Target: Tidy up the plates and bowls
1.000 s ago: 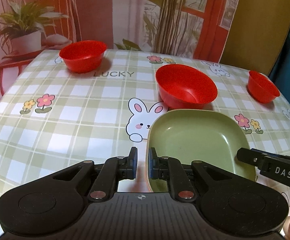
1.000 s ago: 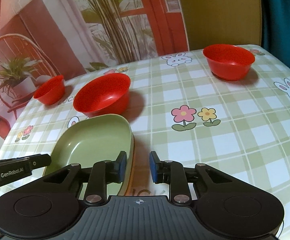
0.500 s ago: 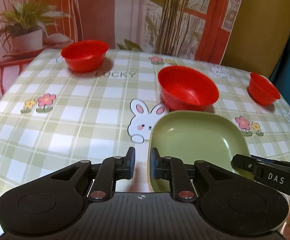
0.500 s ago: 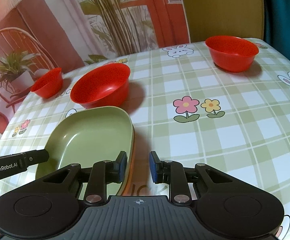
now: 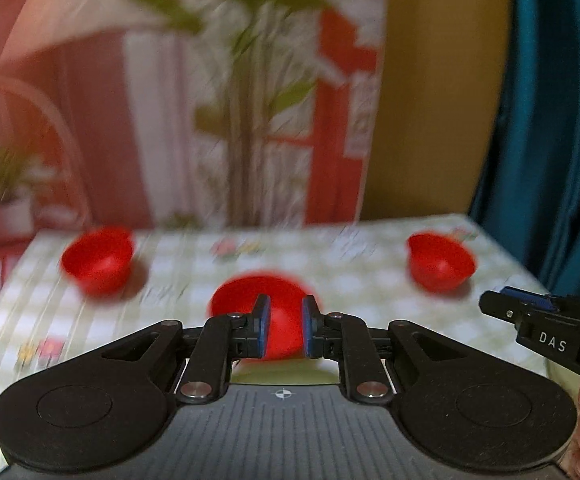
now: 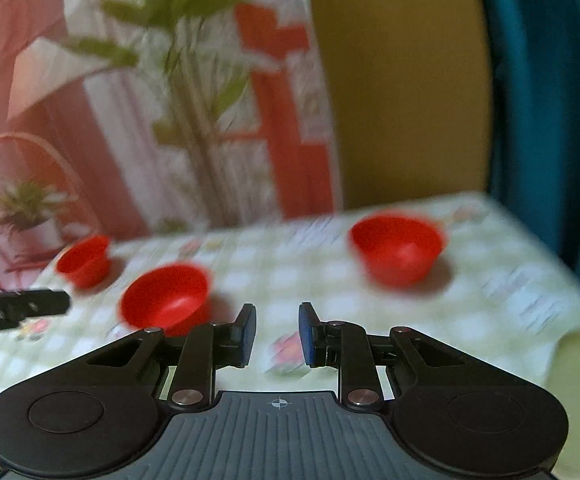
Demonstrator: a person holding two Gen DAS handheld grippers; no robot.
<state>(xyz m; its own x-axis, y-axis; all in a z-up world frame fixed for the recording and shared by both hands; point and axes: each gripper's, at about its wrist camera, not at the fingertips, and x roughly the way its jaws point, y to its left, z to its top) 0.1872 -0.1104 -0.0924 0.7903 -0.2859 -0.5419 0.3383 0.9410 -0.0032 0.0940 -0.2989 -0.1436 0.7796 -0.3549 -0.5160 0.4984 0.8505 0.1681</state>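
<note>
Both views are motion-blurred. Three red bowls stand on the checked tablecloth. In the left wrist view the large bowl point(image 5: 281, 320) shows between and beyond my fingers, with a smaller bowl at the far left point(image 5: 97, 262) and another at the far right point(image 5: 440, 262). A sliver of the green plate point(image 5: 285, 376) shows just under my left gripper point(image 5: 282, 330), which is open and empty. My right gripper point(image 6: 275, 334) is open and empty above the cloth, with the large bowl point(image 6: 165, 300) to its left, one small bowl point(image 6: 83, 260) at the far left and another point(image 6: 398, 250) ahead right.
The right gripper's finger point(image 5: 546, 320) reaches in at the right of the left wrist view. The left gripper's finger point(image 6: 17, 308) shows at the left of the right wrist view. The table point(image 6: 530, 296) ends at a printed backdrop behind and a teal curtain point(image 6: 550, 120) on the right.
Both grippers have pulled back from the green plate's edges and tilted up, so the plate has nearly dropped out of view. The bowls have not moved.
</note>
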